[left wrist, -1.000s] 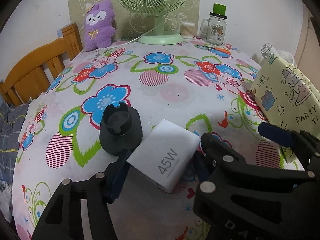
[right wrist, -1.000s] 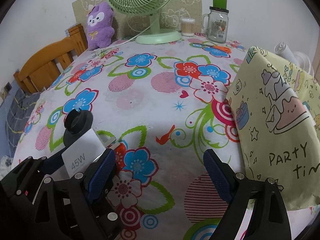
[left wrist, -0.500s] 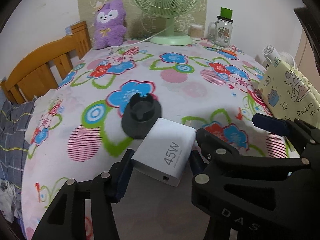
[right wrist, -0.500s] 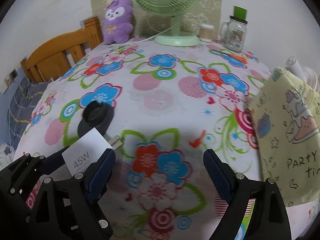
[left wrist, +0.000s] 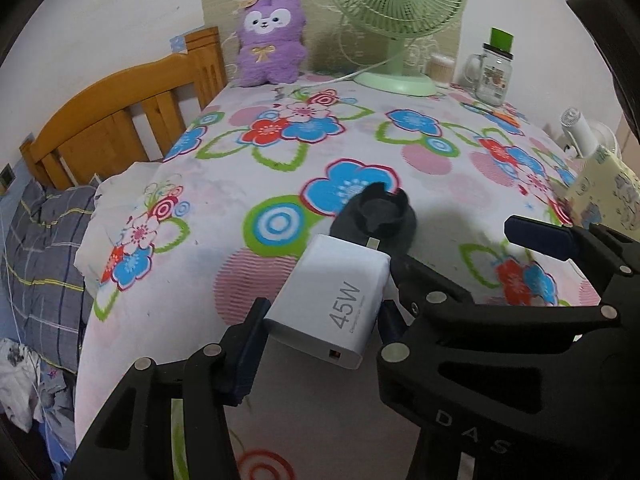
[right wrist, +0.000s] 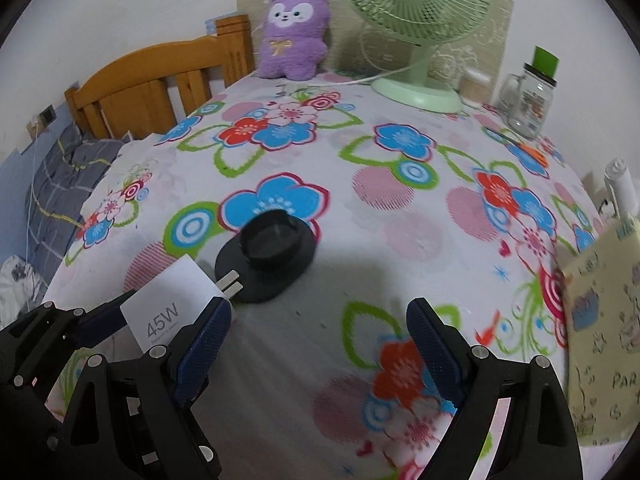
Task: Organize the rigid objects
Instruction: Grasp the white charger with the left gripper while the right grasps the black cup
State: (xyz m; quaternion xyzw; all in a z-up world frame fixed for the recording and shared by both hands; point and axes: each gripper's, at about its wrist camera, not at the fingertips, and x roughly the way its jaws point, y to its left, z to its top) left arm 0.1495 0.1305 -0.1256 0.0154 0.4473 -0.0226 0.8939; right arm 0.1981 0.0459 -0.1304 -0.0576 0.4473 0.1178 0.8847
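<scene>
**Charger held above the flowered counter**

Flowered cloth (right wrist: pixel 400 240) covered the counter, with a green fan (right wrist: pixel 416 12), a purple plush toy (right wrist: pixel 294 32) and a glass jar (right wrist: pixel 530 100) lined along the far wall. A wooden headboard (left wrist: pixel 120 120) stood off the counter's left edge, beside grey checked bedding (left wrist: pixel 36 264).

The left gripper (left wrist: pixel 320 340) was clamped on a white charger (left wrist: pixel 332 304) marked 45W, pressing it from both sides with its 2 prongs pointing away toward a black round stand (right wrist: pixel 266 256). The prong tips appeared over the stand's near rim; whether they touched it cannot be told.

The right gripper (right wrist: pixel 320 344) hung with its 2 blue-padded fingers (right wrist: pixel 434 352) wide apart, nothing between them, just right of the charger. A yellow cartoon-printed bag (right wrist: pixel 600 340) sat at the right edge of the counter.
</scene>
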